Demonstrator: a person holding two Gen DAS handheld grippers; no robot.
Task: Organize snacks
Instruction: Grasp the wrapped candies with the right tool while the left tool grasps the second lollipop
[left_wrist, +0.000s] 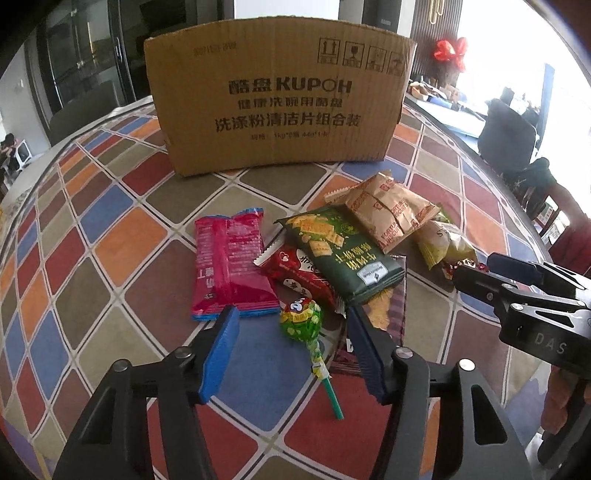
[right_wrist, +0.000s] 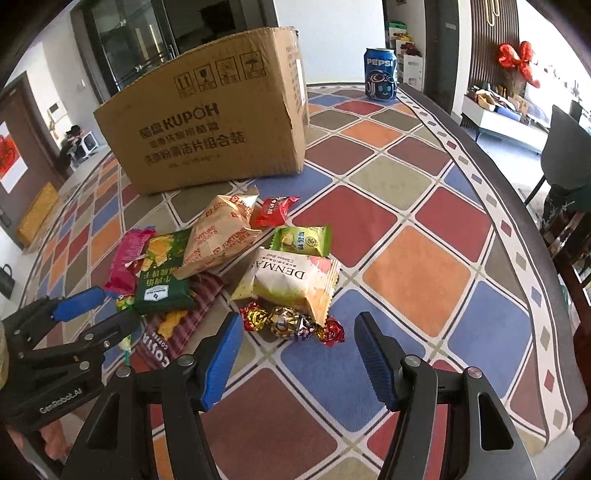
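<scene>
A pile of snacks lies in front of a cardboard box (left_wrist: 280, 96) on the table. My left gripper (left_wrist: 291, 321) is open and empty, its fingers on either side of a green lollipop (left_wrist: 301, 317). Beyond it lie a pink packet (left_wrist: 231, 266), a red packet (left_wrist: 295, 273), a green cracker bag (left_wrist: 340, 251) and a tan biscuit bag (left_wrist: 391, 210). My right gripper (right_wrist: 297, 326) is open and empty, just short of several foil candies (right_wrist: 291, 323). A white Denmark bag (right_wrist: 291, 280), a small green packet (right_wrist: 301, 240) and a small red packet (right_wrist: 273, 210) lie behind them.
The box (right_wrist: 207, 122) stands upright at the back. A Pepsi can (right_wrist: 380, 74) stands at the far right of the table. A Costa coffee packet (right_wrist: 177, 328) lies under the pile. The patterned tablecloth (right_wrist: 417, 280) spreads to the right, with the table edge and chairs beyond.
</scene>
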